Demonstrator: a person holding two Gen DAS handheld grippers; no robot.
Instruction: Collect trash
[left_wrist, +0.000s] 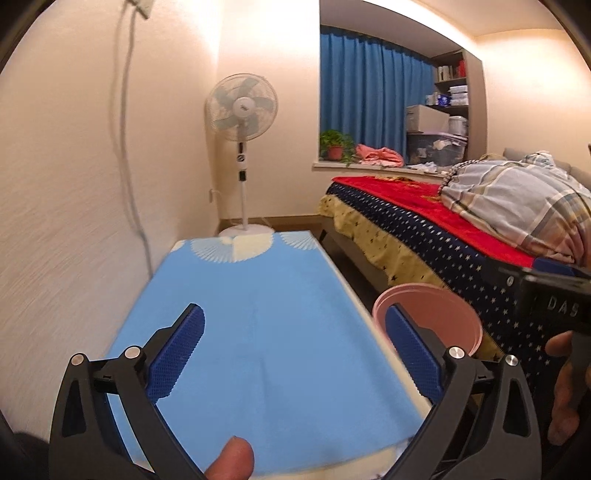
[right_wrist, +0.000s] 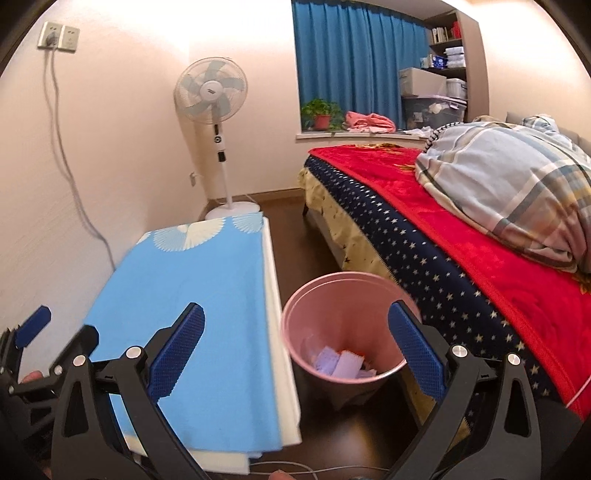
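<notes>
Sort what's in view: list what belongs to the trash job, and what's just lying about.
Job:
- pink bin
- paper scraps inside it
- left tongs, open, empty
- right tongs, open, empty

Lying about:
- blue table
- fan
- bed
- quilt
- plant
- pink clothes
- curtain

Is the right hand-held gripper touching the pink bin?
Cannot tell. In the right wrist view one open finger overlaps the pink bin, with no visible gap or contact.
</notes>
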